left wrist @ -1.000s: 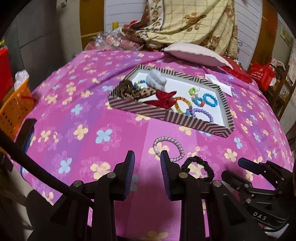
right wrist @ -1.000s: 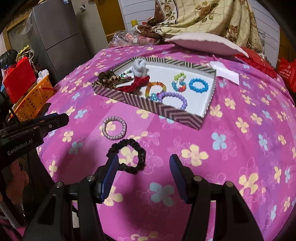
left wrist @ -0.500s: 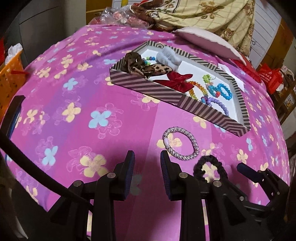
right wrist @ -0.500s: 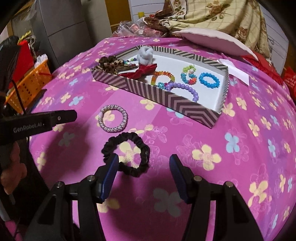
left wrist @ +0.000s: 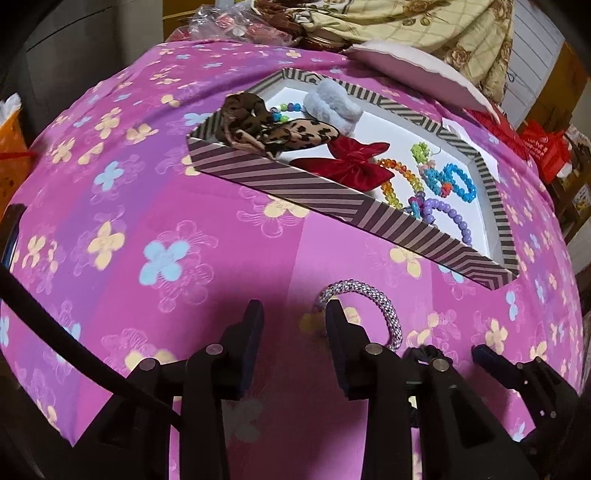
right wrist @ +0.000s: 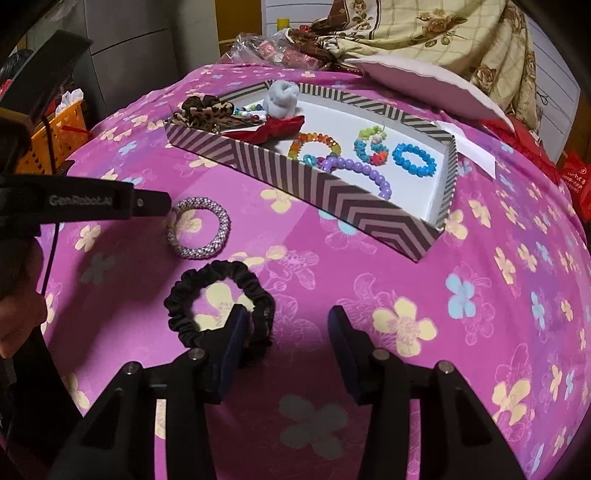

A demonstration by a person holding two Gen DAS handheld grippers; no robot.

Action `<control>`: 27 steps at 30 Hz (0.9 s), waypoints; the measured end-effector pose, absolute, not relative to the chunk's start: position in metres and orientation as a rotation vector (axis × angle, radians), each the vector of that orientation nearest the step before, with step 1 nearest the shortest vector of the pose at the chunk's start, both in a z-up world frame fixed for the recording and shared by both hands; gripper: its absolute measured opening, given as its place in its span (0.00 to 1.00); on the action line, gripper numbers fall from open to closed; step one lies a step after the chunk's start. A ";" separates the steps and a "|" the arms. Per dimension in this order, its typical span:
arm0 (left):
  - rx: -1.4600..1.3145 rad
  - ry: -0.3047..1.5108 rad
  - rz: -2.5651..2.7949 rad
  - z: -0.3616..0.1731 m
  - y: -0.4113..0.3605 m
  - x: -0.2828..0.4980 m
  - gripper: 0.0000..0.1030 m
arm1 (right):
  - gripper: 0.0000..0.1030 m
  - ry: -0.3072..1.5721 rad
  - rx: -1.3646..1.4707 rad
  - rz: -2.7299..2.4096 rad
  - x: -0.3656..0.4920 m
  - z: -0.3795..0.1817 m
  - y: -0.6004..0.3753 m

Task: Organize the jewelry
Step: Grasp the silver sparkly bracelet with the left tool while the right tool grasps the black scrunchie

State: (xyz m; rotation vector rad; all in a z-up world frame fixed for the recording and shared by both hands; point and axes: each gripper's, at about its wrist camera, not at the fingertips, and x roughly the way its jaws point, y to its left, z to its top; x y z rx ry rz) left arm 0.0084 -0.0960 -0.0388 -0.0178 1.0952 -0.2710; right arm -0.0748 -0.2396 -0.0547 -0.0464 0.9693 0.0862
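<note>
A striped box (left wrist: 332, 199) (right wrist: 332, 195) on the pink flowered bedspread holds scrunchies, a red bow (left wrist: 354, 162) and several bead bracelets. A silver beaded bracelet (left wrist: 388, 306) (right wrist: 197, 227) lies in front of it. My left gripper (left wrist: 293, 314) hovers low beside it, jaws opening. Its right finger covers the ring's left edge, and nothing is between the pads. A black scrunchie (right wrist: 184, 295) (left wrist: 421, 352) lies nearer. My right gripper (right wrist: 286, 321) is over it, jaws closing. The left finger stands inside the loop and the scrunchie's right side lies between the pads, unpressed.
An orange basket (right wrist: 55, 136) and a grey cabinet (right wrist: 129, 62) stand left of the bed. A pale pillow (right wrist: 424, 85), a floral blanket (right wrist: 443, 33) and a plastic bag (right wrist: 258, 44) lie behind the box. A white paper slip (right wrist: 476, 151) rests by its right wall.
Both grippers have sunk toward the bedspread. The left one came up to the silver bracelet and its jaws widened. The right jaws narrowed around the black scrunchie's right side.
</note>
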 end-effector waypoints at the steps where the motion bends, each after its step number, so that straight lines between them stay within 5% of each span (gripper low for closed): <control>1: -0.009 1.099 -0.269 -0.041 -0.098 0.010 0.43 | 0.46 0.969 -0.046 0.089 -0.074 -0.055 -0.240; 9: 0.034 1.094 -0.264 -0.046 -0.106 0.012 0.43 | 0.44 0.964 -0.089 0.124 -0.068 -0.056 -0.232; 11: 0.041 1.088 -0.262 -0.047 -0.107 0.012 0.42 | 0.24 0.960 -0.119 0.147 -0.067 -0.055 -0.226; 14: 0.042 1.085 -0.268 -0.046 -0.107 0.014 0.25 | 0.08 0.962 -0.167 0.165 -0.064 -0.055 -0.220; 17: 0.016 1.101 -0.298 -0.046 -0.104 0.015 0.17 | 0.05 0.970 -0.134 0.180 -0.063 -0.053 -0.225; 27: -0.050 1.071 -0.353 -0.017 -0.096 0.011 0.16 | 0.05 0.917 -0.044 0.195 -0.071 -0.021 -0.249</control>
